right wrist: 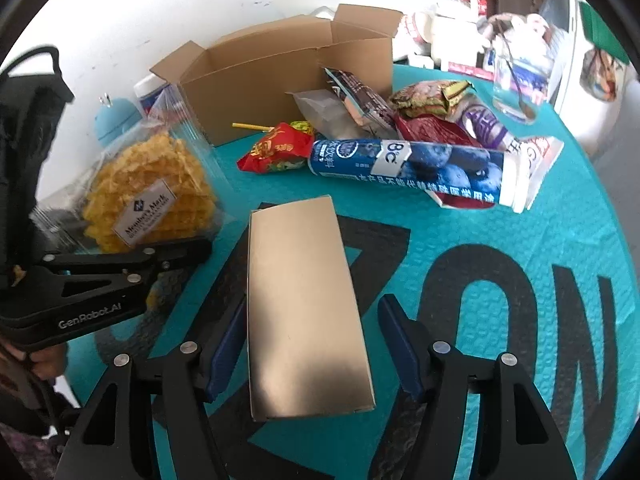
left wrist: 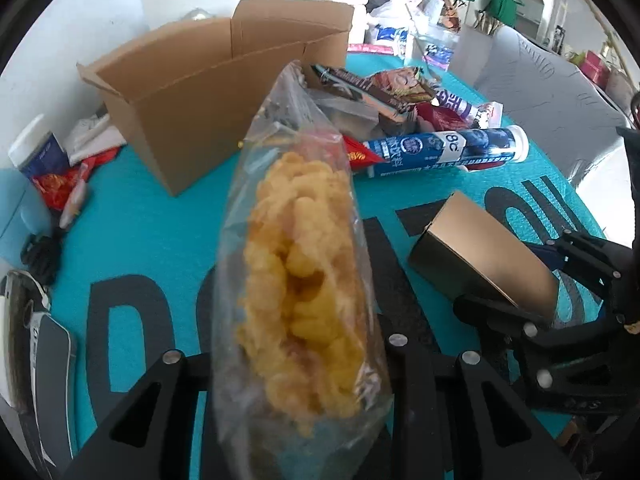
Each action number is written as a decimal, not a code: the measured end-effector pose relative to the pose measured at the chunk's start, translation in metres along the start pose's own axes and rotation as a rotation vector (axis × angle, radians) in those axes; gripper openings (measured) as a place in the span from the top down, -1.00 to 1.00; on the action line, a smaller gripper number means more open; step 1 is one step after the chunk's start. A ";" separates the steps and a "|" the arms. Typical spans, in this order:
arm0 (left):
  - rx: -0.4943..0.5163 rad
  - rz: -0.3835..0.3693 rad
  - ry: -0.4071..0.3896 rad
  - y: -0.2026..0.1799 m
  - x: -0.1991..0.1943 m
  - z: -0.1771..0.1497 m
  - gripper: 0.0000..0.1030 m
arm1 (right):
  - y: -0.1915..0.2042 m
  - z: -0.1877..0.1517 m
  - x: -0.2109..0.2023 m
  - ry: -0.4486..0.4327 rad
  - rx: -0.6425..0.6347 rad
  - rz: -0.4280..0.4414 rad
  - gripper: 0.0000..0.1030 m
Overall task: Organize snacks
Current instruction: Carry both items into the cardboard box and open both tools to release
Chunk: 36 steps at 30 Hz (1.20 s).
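Observation:
A clear bag of yellow waffle crisps [left wrist: 296, 260] hangs above the teal table mat, and my left gripper [right wrist: 196, 250] is shut on its lower end. The bag's labelled side [right wrist: 148, 188] faces the right wrist view. A gold carton [right wrist: 300, 300] lies flat on the mat between the fingers of my right gripper [right wrist: 314, 304]. The left blue pad [right wrist: 228, 340] is at the carton's edge and the right pad [right wrist: 400, 344] stands clear of it. An open cardboard box [right wrist: 280, 80] stands behind. A blue tube [right wrist: 412, 168] and a red packet [right wrist: 276, 152] lie in front of it.
A pile of snack packets [right wrist: 428, 100] lies to the right of the cardboard box. A white tub [left wrist: 36, 152] and a red wrapper [left wrist: 56, 188] sit at the mat's left edge. A glass jar with a spoon [right wrist: 516, 88] stands at the far right. A white wall is behind.

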<state>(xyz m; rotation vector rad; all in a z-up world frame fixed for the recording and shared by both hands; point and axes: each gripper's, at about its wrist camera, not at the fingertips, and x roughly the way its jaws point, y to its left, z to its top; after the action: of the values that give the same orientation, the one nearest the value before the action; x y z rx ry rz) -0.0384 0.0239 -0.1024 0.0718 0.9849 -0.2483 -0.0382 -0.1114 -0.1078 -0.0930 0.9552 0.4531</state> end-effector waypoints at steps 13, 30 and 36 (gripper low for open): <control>-0.015 -0.048 -0.099 0.001 -0.039 -0.009 0.53 | 0.012 -0.015 -0.017 -0.024 0.027 0.014 0.17; -0.022 -0.032 -0.212 0.003 -0.087 0.014 0.53 | 0.031 0.010 -0.066 -0.141 -0.033 0.043 0.17; -0.047 -0.029 -0.253 0.016 -0.092 0.044 0.53 | 0.029 0.046 -0.069 -0.175 -0.062 0.047 0.17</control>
<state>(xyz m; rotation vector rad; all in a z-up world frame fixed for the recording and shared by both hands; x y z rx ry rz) -0.0478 0.0478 -0.0022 -0.0167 0.7403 -0.2543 -0.0485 -0.0955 -0.0219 -0.0856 0.7726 0.5257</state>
